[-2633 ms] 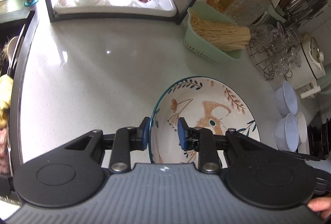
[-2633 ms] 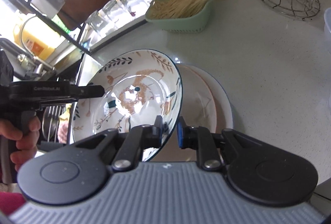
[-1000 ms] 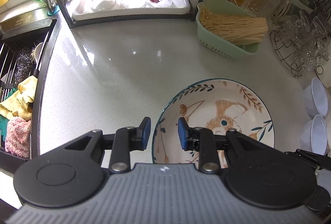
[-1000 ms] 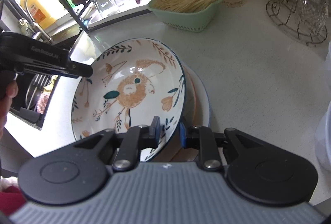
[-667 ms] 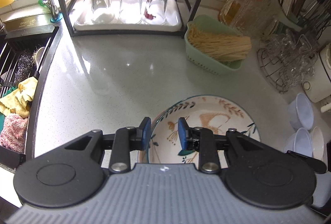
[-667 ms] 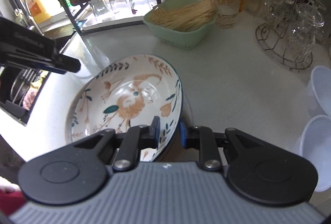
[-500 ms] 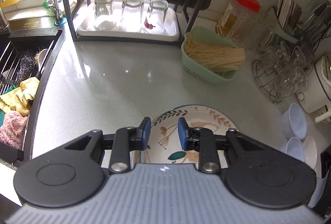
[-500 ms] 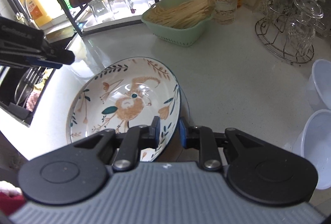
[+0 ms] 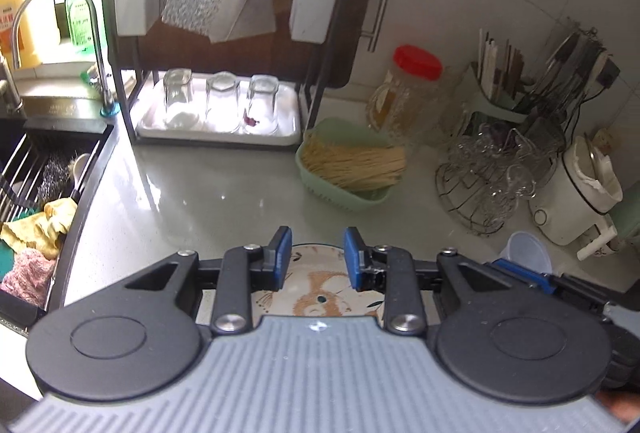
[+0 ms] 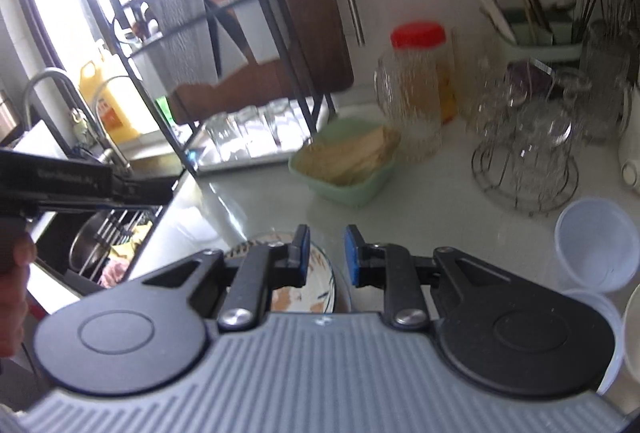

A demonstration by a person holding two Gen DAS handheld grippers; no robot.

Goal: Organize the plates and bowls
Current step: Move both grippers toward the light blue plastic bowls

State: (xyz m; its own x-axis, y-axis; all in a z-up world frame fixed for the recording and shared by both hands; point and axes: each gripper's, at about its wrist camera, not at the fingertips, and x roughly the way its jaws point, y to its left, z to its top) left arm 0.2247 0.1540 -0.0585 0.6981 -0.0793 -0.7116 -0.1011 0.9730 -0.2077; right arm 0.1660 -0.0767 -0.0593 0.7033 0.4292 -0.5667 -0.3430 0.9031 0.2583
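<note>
Tongs came first. The left tongs (image 9: 314, 253) had their blue pads a little way apart, with nothing pinched between them. Through that narrow gap, low in the middle of the frame, showed the painted plate (image 9: 316, 293), lying flat on the pale counter (image 9: 200, 201) under the tongs.

The right tongs (image 10: 326, 253) had a narrow gap too, and only bare counter showed in it. In that view the plate sat low and a bit left of the middle, tucked under the left pad, and the pads were not touching it. A hand (image 10: 14, 285) sat at the left edge.

Further out, a green basket of noodles (image 9: 352, 169) stood above the middle. A wire rack of glasses (image 9: 484, 185) was at the right. White bowls (image 10: 596, 245) waited at the lower right, well apart from the plate. The sink (image 9: 40, 173) was at the left edge.

The plate looked put down, so this step was likely getting clear of it. To do it well, both tongs should go straight up, not sideways, so no pad knocks the rim. The bowls looked like the next job. The tongs should open wider before going over a bowl's rim.
</note>
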